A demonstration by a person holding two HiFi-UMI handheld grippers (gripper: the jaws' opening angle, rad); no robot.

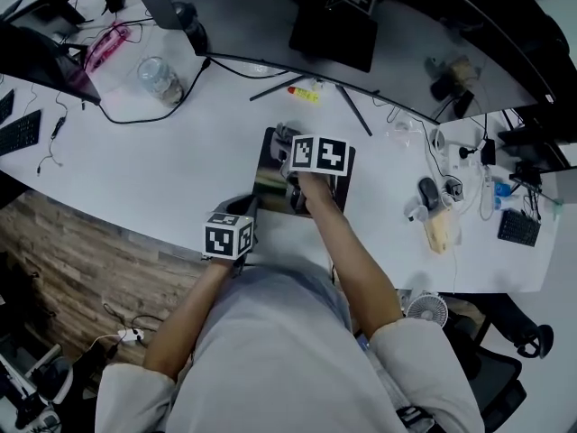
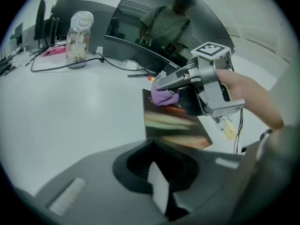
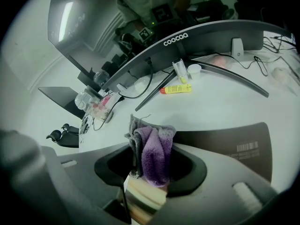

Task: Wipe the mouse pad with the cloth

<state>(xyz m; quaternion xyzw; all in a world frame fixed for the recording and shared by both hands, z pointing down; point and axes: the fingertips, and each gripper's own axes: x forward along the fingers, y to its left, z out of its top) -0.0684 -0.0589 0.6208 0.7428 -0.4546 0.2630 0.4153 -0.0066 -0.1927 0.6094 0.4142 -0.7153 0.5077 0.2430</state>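
Left hand-held gripper (image 2: pixel 159 193) clenched on the near edge of the mouse pad (image 2: pixel 174 125), which lies flat on the white bench (image 1: pixel 162 174); right hand-held gripper (image 3: pixel 151 172) grasping the purple-and-grey cloth (image 3: pixel 154 153), set on the pad's far part; yellow tube (image 3: pixel 177 89) and curved monitor (image 3: pixel 201 43) beyond.

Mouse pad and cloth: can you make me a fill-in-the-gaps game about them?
The right gripper is shut on a ____ cloth.
The mouse pad lies on a ____ desk.
The yellow tube lies in front of the curved ____.
Missing words: purple; white; monitor.
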